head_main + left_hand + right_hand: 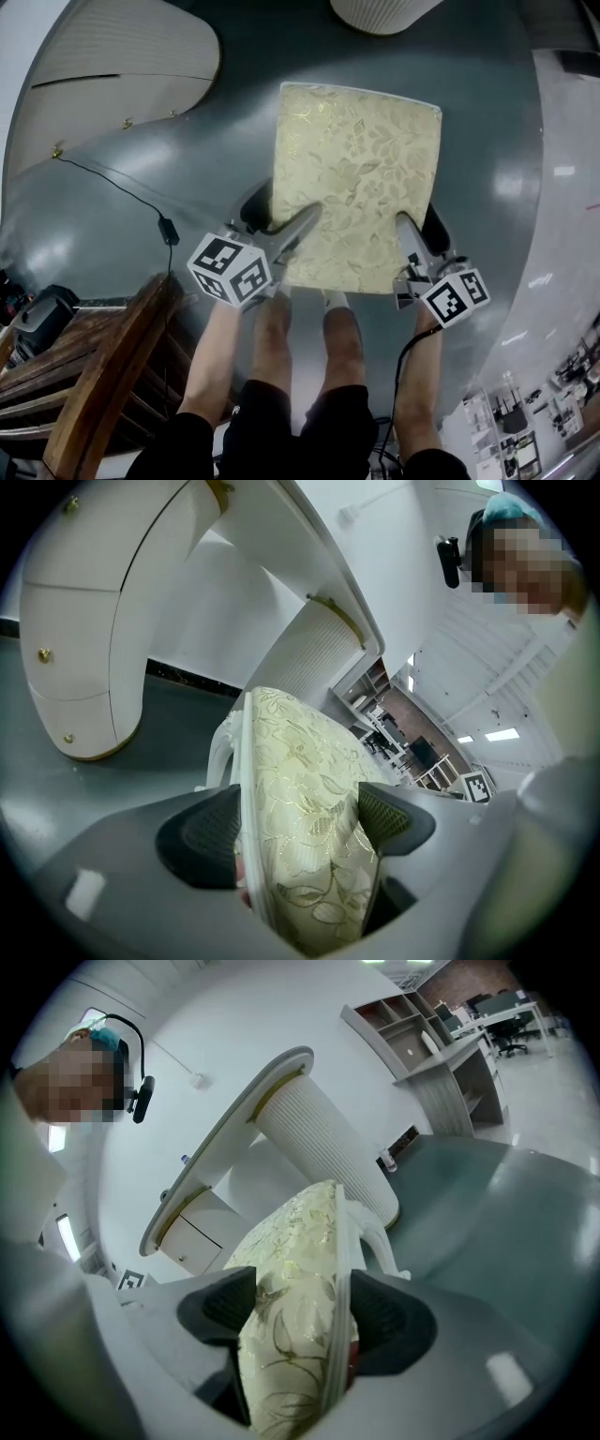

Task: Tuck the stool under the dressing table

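Observation:
The stool [356, 183] has a square cream cushion with a gold leaf pattern and white legs; it stands on the grey floor just ahead of the person's knees. My left gripper [298, 225] is shut on the cushion's near left edge [300, 827]. My right gripper [409, 230] is shut on its near right edge [300, 1326]. The white dressing table [112, 66] with gold knobs lies at the far left, and its ribbed pedestal [384, 11] shows at the top. In the gripper views the table top [234, 1119] arches beyond the stool.
A dark wooden piece of furniture [94, 366] stands at the lower left. A black cable with an adapter [169, 230] runs across the floor to the left of the stool. White shelving [422, 1040] stands far off at the right.

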{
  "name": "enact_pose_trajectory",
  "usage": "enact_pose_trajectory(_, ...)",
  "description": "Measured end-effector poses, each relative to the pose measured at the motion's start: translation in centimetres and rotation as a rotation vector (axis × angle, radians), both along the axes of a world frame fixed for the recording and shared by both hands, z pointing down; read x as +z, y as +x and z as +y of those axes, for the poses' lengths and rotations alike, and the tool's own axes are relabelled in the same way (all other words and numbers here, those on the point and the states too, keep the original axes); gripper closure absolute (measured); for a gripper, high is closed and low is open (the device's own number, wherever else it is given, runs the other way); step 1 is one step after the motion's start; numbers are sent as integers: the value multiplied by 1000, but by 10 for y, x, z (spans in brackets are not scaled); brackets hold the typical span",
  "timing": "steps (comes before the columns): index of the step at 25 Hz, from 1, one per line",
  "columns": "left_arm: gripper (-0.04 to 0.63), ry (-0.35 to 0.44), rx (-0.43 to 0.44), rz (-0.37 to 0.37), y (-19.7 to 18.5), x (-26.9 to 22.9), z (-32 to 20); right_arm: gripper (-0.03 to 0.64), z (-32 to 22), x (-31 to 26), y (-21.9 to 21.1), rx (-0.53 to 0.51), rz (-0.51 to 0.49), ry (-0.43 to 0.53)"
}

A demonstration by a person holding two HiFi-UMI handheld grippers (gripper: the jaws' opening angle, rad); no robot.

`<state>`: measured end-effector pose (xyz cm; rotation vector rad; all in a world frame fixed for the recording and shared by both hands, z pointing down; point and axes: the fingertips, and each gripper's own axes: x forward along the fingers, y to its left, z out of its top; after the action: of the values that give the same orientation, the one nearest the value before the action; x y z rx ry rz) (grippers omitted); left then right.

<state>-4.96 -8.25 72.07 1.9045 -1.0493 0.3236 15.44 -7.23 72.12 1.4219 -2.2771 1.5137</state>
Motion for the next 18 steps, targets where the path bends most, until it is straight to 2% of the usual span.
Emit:
enact_pose_trajectory(6,190,52,-13,7,-3,-1,4,310,1,-1,-3,-12,2,52)
enact_pose_trajectory(12,190,70,29,-90,2,-13,-3,310,4,8,1,33,-98,72)
enact_pose_trajectory(18,190,81,29,-102,-1,-12,-1,310,6,12,-3,38,-117,86)
